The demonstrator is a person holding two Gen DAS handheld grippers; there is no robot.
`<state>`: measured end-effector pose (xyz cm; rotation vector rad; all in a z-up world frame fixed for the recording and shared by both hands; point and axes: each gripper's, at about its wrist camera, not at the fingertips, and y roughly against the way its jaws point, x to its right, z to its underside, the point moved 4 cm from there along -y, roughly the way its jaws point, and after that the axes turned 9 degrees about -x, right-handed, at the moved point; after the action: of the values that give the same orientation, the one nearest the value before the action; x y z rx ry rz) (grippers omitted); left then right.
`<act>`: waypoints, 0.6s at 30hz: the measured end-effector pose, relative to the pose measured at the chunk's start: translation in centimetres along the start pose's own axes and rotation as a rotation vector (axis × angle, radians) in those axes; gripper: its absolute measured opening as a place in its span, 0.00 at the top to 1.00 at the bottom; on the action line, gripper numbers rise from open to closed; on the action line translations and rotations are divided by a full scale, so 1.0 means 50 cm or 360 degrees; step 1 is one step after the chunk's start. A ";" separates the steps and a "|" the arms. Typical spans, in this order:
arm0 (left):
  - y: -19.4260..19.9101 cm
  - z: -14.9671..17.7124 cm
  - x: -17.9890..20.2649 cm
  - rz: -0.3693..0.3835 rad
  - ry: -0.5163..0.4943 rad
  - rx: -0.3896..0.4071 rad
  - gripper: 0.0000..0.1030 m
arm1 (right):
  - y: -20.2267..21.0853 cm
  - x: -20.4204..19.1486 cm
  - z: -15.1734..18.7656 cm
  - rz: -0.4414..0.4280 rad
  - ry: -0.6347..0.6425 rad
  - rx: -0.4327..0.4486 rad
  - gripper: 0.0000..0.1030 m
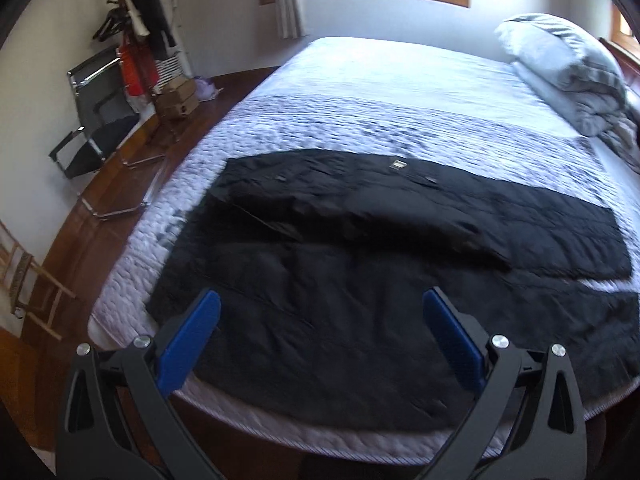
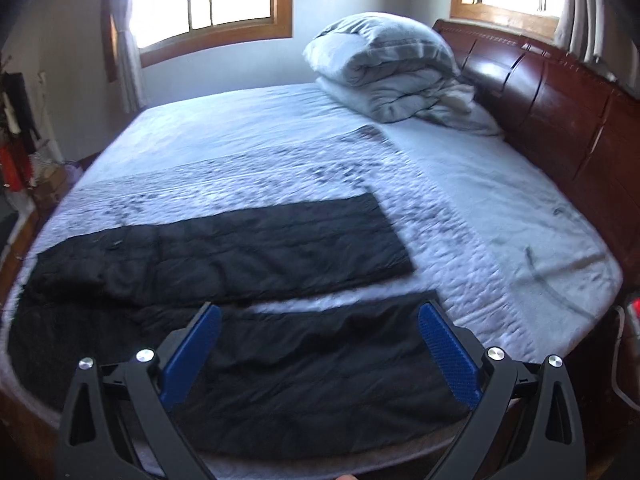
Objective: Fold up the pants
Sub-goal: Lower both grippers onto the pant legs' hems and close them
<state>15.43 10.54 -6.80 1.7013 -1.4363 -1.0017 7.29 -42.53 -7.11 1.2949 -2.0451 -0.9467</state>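
Observation:
Black pants (image 1: 340, 248) lie spread flat on the bed (image 1: 360, 80), waist toward the left, two legs running to the right. My left gripper (image 1: 320, 304) is open and empty, hovering over the near waist part at the bed's front edge. In the right wrist view the pants (image 2: 248, 240) show both legs, the far leg ending mid-bed and the near leg under my right gripper (image 2: 320, 316), which is open and empty above the near leg's lower part.
A folded grey duvet (image 2: 392, 76) sits at the head of the bed by the wooden headboard (image 2: 560, 100). A chair (image 1: 96, 120), boxes and a coat rack (image 1: 136, 32) stand on the wooden floor to the left.

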 end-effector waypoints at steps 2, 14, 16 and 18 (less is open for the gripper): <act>-0.015 -0.029 -0.016 -0.0022 0.0008 0.0005 0.02 | -0.004 0.008 -0.032 0.0068 0.0028 0.0070 0.03; -0.191 -0.187 0.016 0.0177 -0.0024 -0.0106 0.02 | -0.095 -0.010 -0.141 0.0117 0.0126 0.0185 0.03; -0.251 -0.213 0.015 0.0259 -0.0072 -0.0249 0.02 | -0.134 0.001 -0.161 0.0107 0.0146 0.0172 0.03; -0.317 -0.241 0.002 0.0343 -0.0088 -0.0437 0.02 | -0.187 0.025 -0.187 0.0095 0.0151 0.0125 0.03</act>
<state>33.36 13.17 -15.06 1.3031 -1.4094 -1.0767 18.77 -48.98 -8.71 1.2863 -2.0538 -0.7707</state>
